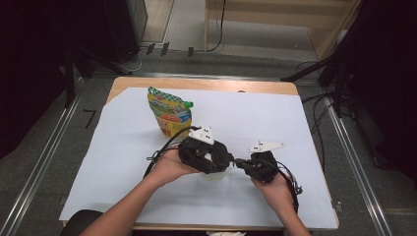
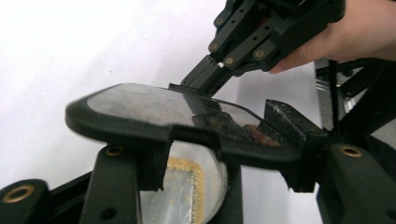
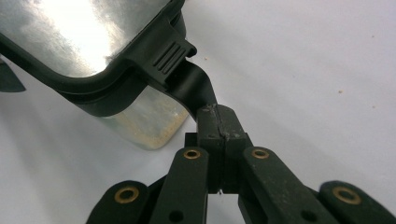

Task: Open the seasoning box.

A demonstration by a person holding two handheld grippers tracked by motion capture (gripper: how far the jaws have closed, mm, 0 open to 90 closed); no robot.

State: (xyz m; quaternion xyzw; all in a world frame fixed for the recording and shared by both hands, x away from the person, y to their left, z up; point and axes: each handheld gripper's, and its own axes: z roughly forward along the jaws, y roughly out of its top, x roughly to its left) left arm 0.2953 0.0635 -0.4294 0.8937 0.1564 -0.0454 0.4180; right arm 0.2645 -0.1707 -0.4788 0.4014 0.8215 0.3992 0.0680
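We see a wooden bench (image 1: 206, 84) covered almost wholly by a pale sheet (image 1: 123, 162). A yellow-green spouted refill pouch (image 1: 168, 112) stands on the sheet toward the far side. Nearer us sits a clear container (image 1: 214, 175) with a black-rimmed lid (image 3: 93, 51).

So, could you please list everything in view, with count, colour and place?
Table: one, wooden, centre of the floor area.
Sheet: one, pale blue-white, covering most of the table.
Pouch: one, yellow-green with a green cap, upright at the back left of the sheet.
Container: one, clear with yellowish grains inside, on the sheet between both hands.
Lid: one, black rim with a clear panel, on top of the container.
Lid latch: one, black, at the lid's edge.
Left hand-held gripper: one, black, jaws around the container.
Right hand-held gripper: one, black, shut on the lid latch.
Hands: two, near edge.
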